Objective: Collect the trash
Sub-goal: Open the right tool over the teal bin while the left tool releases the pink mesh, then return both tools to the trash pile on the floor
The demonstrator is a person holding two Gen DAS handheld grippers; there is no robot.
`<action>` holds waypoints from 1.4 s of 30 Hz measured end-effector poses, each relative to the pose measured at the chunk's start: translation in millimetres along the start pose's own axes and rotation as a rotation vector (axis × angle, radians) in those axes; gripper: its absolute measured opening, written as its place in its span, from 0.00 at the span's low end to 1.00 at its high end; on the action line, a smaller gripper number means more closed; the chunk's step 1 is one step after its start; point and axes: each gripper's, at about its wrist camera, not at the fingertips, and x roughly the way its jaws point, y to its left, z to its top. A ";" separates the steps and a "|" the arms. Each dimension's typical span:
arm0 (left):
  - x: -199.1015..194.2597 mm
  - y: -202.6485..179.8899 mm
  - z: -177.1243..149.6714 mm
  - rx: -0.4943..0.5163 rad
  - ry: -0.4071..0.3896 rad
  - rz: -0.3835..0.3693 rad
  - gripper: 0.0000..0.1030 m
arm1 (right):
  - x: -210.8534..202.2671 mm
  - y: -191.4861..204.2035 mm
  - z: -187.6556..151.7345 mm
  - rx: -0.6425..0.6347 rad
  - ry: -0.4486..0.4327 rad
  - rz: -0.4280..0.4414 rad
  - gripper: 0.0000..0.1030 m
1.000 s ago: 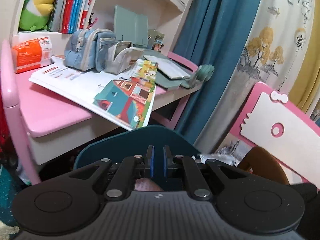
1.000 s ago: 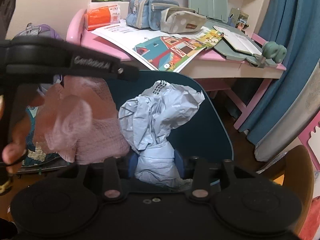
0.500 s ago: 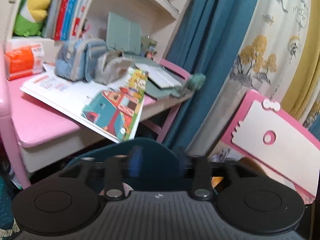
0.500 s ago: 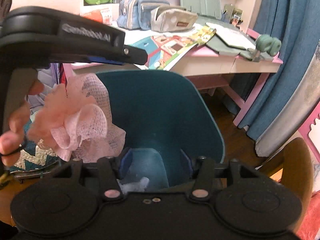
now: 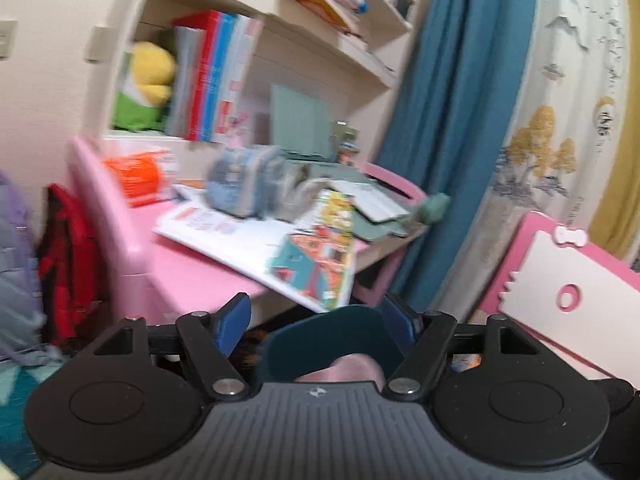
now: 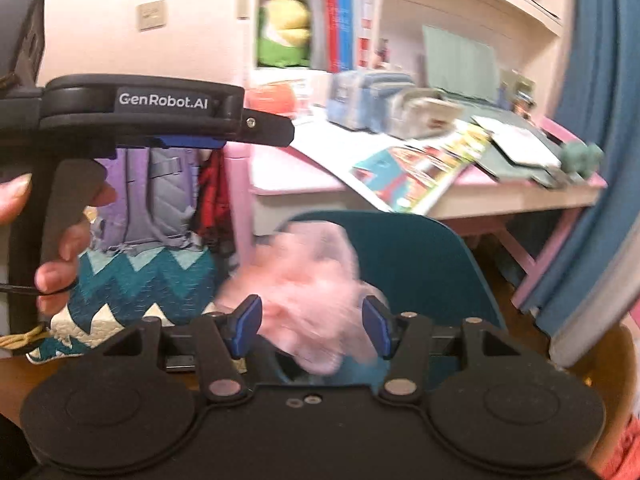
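Left cam first: my left tongs [image 5: 316, 316] are spread wide with nothing between them, hanging right over the teal bin [image 5: 332, 340]. A bit of pink wad [image 5: 344, 368] peeks out inside the bin, under the tongs. The pink desk [image 5: 200, 276] sits behind the bin.

Right cam: my right tongs [image 6: 312, 328] are wide open too, empty. The pink wad [image 6: 308, 292] is blurred, sitting at the bin [image 6: 420, 264] mouth; can't tell if it's landed. My left tongs [image 6: 264, 130] hang above and left of the bin.

Looks like the drop step. Next I'd guess it's finding more trash.
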 end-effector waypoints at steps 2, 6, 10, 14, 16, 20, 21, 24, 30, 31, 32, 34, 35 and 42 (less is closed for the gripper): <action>-14.9 13.4 -3.8 -0.009 -0.008 0.030 0.78 | 15.4 14.8 3.0 -0.031 0.021 0.004 0.54; -45.6 42.7 -20.0 -0.013 0.006 0.076 0.78 | 52.3 24.2 1.7 -0.068 0.079 -0.089 0.54; -73.3 72.5 -44.5 -0.012 0.029 0.122 0.80 | 59.4 -3.5 3.0 0.034 0.084 -0.173 0.54; -98.0 102.7 -70.3 -0.037 0.053 0.162 0.81 | 44.1 -19.2 1.2 0.097 0.075 -0.200 0.54; -109.7 115.0 -82.2 -0.056 0.063 0.175 0.81 | 31.5 -12.8 -1.0 0.086 0.054 -0.185 0.54; -140.3 129.3 -102.9 -0.063 0.056 0.209 0.81 | 11.1 17.6 -5.9 0.040 0.025 -0.117 0.54; -148.9 130.6 -107.4 -0.060 0.054 0.215 0.81 | 8.2 26.1 -6.1 0.025 0.021 -0.098 0.54; -176.3 132.0 -119.6 -0.045 0.045 0.237 0.95 | -1.4 56.9 -10.9 -0.009 0.008 -0.029 0.54; -230.2 137.3 -140.0 -0.018 0.007 0.299 0.99 | -10.1 121.6 -25.5 -0.087 0.009 0.104 0.54; -239.1 139.8 -144.3 -0.020 0.003 0.317 0.99 | -10.9 132.4 -28.6 -0.097 0.010 0.126 0.54; -245.3 142.3 -147.3 -0.025 0.003 0.330 0.99 | -11.4 141.5 -31.3 -0.104 0.012 0.146 0.54; -258.3 149.5 -154.5 -0.044 0.007 0.362 1.00 | -12.3 161.2 -37.0 -0.116 0.014 0.185 0.54; -266.0 154.5 -158.6 -0.057 0.007 0.379 1.00 | -12.3 169.7 -39.6 -0.123 0.016 0.203 0.54; -305.5 189.7 -185.6 -0.108 -0.004 0.485 1.00 | -2.8 232.9 -63.2 -0.142 0.028 0.357 0.54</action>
